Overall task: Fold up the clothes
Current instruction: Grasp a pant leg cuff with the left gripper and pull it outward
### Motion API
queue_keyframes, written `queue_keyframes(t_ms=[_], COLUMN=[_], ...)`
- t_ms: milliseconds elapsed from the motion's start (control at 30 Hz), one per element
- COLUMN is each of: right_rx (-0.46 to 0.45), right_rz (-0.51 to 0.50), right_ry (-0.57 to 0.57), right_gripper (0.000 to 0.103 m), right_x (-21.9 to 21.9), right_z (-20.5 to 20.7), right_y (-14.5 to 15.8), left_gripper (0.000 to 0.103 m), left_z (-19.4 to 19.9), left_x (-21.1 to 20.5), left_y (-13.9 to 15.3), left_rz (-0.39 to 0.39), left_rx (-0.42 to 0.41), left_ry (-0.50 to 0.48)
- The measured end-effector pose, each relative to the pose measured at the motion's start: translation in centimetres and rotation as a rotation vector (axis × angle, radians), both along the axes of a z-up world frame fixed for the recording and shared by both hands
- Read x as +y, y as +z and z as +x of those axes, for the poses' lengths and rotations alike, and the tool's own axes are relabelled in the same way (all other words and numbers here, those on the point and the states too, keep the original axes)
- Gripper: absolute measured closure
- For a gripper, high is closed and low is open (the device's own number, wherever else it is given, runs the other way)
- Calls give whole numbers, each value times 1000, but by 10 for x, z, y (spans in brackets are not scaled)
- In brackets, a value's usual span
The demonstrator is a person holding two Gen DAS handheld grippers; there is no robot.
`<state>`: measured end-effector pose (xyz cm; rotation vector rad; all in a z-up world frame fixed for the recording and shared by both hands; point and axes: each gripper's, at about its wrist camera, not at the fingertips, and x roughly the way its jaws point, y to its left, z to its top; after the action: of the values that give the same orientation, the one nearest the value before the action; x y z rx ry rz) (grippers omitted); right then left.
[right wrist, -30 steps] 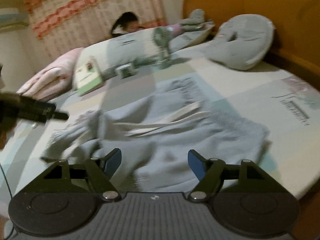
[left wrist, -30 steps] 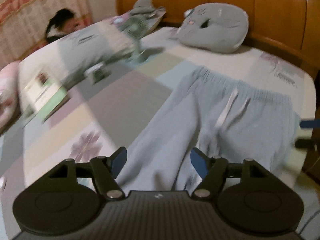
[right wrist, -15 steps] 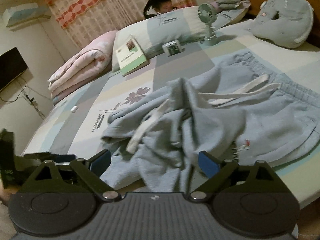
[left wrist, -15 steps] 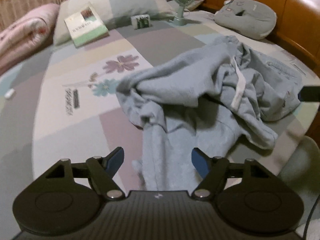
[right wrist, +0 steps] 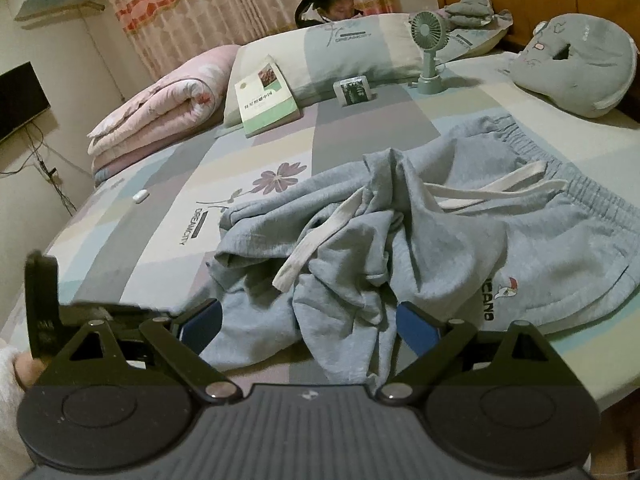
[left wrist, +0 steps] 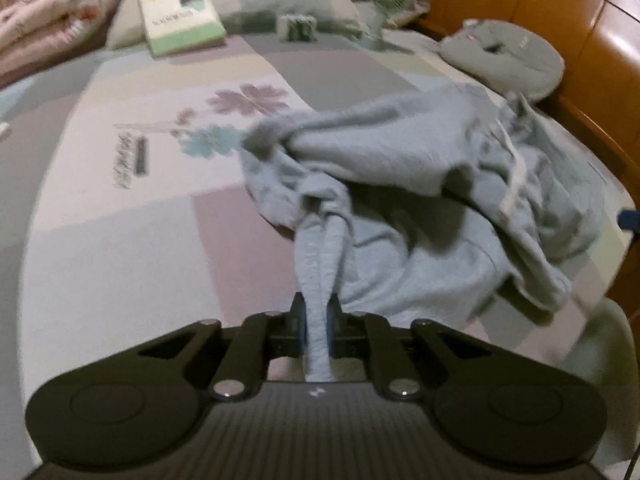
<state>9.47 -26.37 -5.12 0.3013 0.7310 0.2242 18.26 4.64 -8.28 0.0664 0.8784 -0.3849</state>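
A pair of light grey sweatpants [left wrist: 420,184] [right wrist: 460,240] with white drawstrings [right wrist: 316,240] lies crumpled on the patchwork bed sheet [left wrist: 120,240]. My left gripper [left wrist: 317,326] is shut on the end of one trouser leg, which stretches taut from its blue pads toward the heap. In the right wrist view my right gripper [right wrist: 308,320] stands wide open at the near edge of the bed, a fold of the pants lying between its blue fingers [right wrist: 416,326] without being pinched. The left gripper's black body [right wrist: 44,304] shows at the left of that view.
At the far side lie a pillow [right wrist: 352,52], a green-edged book [right wrist: 266,96], a small box [right wrist: 354,90], a mint desk fan [right wrist: 428,48], a grey plush cushion [right wrist: 580,60] and a rolled pink quilt [right wrist: 160,116]. A person [right wrist: 332,0] sits behind the pillow. The wooden headboard [left wrist: 560,20] runs along the right.
The pants went from lying spread out to a crumpled heap. My left gripper came down and closed on a trouser leg end. My right gripper widened and moved to the bed's near edge.
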Motion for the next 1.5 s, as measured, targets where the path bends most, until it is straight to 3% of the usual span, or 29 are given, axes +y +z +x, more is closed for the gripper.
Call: queue_keyframes(t_ms=[233, 667, 933, 1233, 1333, 1500], right_rx=[4, 1, -21, -31, -25, -18], right_rz=[-16, -39, -41, -36, -32, -28], right_ry=[8, -1, -21, -59, -62, -50], right_gripper=[6, 6, 6, 6, 6, 6], right_x=[4, 6, 4, -2, -2, 0], right_z=[6, 23, 39, 56, 60, 62], right_y=[-3, -7, -7, -11, -14, -17], left_gripper=[96, 96, 96, 95, 85, 79], left_z=[37, 134, 191, 241, 249, 245], left_x=[39, 109, 150, 155, 148, 146], left_y=[28, 57, 59, 59, 57, 52], left_rz=[117, 333, 380, 380, 392, 412], left_rx=[-65, -107, -81, -81, -81, -72], left_ry=[98, 276, 378, 403, 386, 361])
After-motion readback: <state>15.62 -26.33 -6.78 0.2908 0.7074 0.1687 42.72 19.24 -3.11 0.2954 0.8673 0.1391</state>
